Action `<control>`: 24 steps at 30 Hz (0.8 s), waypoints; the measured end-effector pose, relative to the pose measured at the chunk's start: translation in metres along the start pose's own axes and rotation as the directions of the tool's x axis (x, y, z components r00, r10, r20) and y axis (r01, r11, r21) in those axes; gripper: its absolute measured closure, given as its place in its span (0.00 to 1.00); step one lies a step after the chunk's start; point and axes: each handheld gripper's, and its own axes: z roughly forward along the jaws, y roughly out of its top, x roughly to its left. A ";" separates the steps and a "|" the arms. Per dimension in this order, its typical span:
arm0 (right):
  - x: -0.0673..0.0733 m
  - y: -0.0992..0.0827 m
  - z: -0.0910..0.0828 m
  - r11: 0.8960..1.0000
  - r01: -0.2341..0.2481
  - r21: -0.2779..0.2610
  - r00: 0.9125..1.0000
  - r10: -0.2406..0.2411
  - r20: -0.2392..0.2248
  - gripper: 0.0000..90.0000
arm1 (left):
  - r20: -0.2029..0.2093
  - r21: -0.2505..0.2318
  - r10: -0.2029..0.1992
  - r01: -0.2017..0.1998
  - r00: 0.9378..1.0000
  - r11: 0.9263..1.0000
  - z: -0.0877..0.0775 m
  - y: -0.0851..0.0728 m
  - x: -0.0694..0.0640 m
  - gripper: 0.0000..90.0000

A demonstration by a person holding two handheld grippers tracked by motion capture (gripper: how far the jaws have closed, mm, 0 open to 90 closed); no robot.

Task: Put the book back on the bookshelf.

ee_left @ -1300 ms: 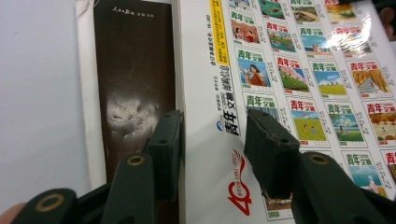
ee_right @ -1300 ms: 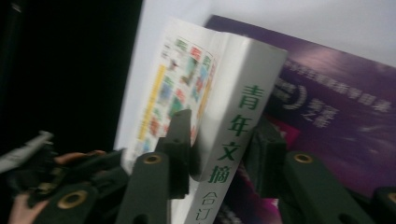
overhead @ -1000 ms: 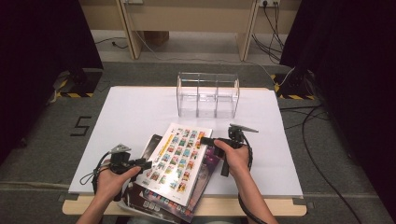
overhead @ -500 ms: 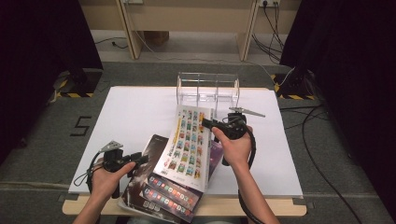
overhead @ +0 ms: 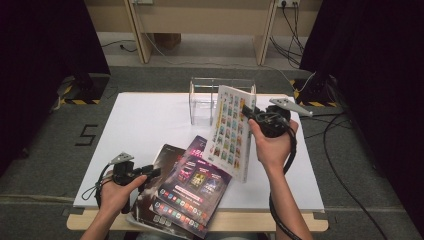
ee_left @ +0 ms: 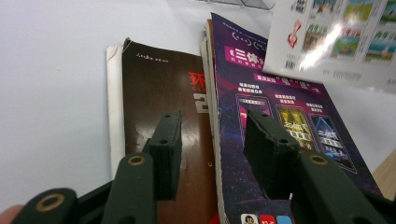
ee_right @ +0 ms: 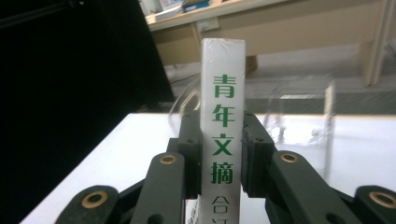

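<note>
The right gripper (overhead: 248, 113) pinches the white book (overhead: 231, 132) by its spine, lifted just in front of the clear organizer (overhead: 210, 98). Such an edge-only hold could let it swing or slip against the organizer's wall. The left gripper (ee_left: 212, 140) has just spread its jaws, holding nothing, above the purple magazine (overhead: 196, 184), nearer the person than the organizer.

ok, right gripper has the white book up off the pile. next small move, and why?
Probably carry the white book on toward the clear rack behind it. The right gripper clamps its spine, it hangs tilted above the table, and the rack's slots look empty.
</note>
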 end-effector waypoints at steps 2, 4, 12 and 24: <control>-0.001 0.004 -0.001 1.000 0.006 -0.011 1.000 -0.006 0.017 0.83 | 0.000 0.002 0.000 0.000 1.000 1.000 0.001 -0.001 0.000 0.62; -0.006 0.011 -0.001 1.000 0.008 -0.019 0.999 -0.007 0.042 0.83 | 0.003 0.003 -0.002 0.002 1.000 1.000 0.002 -0.001 0.000 0.62; -0.020 0.029 0.011 0.999 0.032 -0.019 0.991 -0.029 0.131 0.83 | 0.001 0.003 -0.007 0.007 1.000 1.000 0.002 -0.002 0.003 0.62; -0.036 0.051 0.024 0.999 0.012 -0.042 0.984 -0.004 0.178 0.83 | 0.002 0.002 -0.009 0.009 1.000 1.000 0.003 -0.003 0.003 0.62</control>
